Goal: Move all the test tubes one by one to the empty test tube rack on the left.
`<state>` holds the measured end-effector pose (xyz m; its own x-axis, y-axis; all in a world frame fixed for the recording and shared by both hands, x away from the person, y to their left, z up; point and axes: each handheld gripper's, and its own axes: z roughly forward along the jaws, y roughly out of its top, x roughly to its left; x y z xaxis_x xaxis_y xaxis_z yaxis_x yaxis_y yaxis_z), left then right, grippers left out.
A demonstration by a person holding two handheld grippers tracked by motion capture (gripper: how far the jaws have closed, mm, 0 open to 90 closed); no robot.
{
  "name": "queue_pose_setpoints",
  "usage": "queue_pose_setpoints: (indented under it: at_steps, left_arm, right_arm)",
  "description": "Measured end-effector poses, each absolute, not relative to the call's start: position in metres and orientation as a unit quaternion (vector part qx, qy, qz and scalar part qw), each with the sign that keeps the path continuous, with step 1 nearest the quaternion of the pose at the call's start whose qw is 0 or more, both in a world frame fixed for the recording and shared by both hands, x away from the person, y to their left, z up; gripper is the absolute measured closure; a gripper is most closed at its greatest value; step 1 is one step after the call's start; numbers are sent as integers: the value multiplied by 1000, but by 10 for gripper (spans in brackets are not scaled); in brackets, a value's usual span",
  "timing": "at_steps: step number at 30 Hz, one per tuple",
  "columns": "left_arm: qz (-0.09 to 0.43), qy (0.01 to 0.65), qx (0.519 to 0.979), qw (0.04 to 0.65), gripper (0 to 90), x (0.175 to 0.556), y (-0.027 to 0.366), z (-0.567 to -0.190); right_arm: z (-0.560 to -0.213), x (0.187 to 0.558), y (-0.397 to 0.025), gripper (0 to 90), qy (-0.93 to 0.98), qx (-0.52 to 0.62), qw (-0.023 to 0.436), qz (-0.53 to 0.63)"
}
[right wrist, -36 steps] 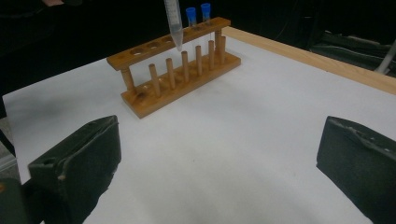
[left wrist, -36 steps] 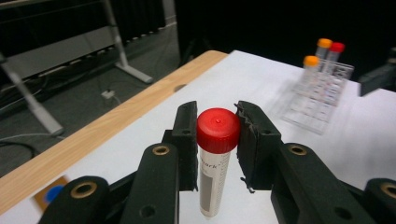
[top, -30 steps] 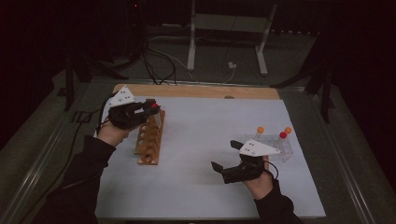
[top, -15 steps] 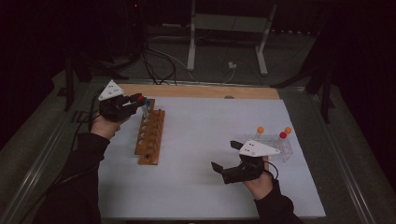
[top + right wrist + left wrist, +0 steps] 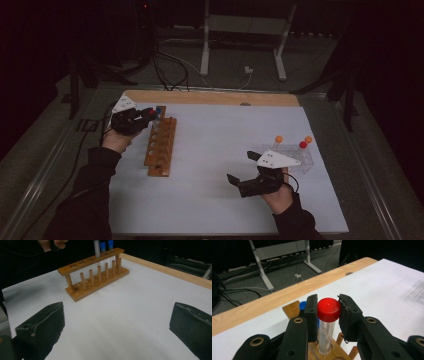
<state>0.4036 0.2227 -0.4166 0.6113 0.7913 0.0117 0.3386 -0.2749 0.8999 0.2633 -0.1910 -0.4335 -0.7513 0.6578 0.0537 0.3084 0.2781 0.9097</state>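
Note:
A wooden tube rack (image 5: 161, 145) lies on the white sheet at the left, long side running away from me. My left gripper (image 5: 149, 114) is over its far end, shut on a red-capped clear tube (image 5: 328, 311). The tube stands upright with its lower end in a rack hole. Behind it a blue cap (image 5: 302, 305) peeks out. From the right gripper view the rack (image 5: 95, 277) holds two blue-capped tubes (image 5: 102, 245) at its far end, with the held tube (image 5: 96, 248) beside them. My right gripper (image 5: 241, 168) rests open near the front right, with nothing between its fingers.
A clear box (image 5: 295, 155) with orange-capped tubes (image 5: 278, 139) and a red-capped one (image 5: 302, 144) sits just beyond my right hand. A wooden table edge (image 5: 210, 97) runs along the back of the white sheet. Cables and a stand's legs lie on the floor behind.
My left gripper has moved from over the rack's middle toward its far end, carrying the red-capped tube. The right gripper has stayed in place.

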Motion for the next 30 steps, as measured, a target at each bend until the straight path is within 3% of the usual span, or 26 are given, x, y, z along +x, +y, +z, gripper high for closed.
queue_pose_setpoints:
  at_steps: [25, 30]
  left_arm:
    - [210, 375, 776, 462, 703, 405, 223, -439]
    - [206, 361, 767, 489, 551, 393, 222, -430]
  right_arm:
    - [-433, 262, -192, 8, 780, 305, 164, 521]
    - [-429, 262, -197, 8, 779, 304, 169, 521]
